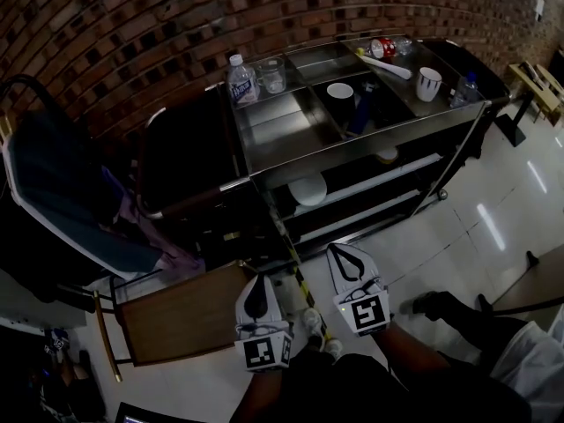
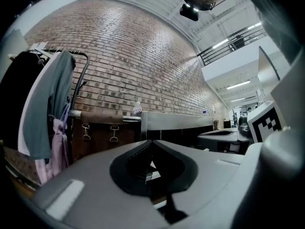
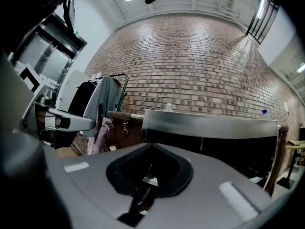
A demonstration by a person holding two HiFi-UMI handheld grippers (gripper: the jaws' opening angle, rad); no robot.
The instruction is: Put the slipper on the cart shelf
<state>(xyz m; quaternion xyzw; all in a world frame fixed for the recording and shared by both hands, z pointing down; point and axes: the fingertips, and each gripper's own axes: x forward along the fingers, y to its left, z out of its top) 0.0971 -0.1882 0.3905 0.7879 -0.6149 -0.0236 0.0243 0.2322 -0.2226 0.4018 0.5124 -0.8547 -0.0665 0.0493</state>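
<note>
The left hand-held gripper has its jaws together, tips meeting in a point with nothing between them, and it touches nothing as it hangs over the floor in front of the steel cart. The right hand-held gripper is just beside it, a little nearer the cart, its jaws likewise closed on nothing and clear of everything. What looks like the white slipper lies at the left end of the cart's middle shelf, well apart from both, though the dim light leaves its shape unsure.
</note>
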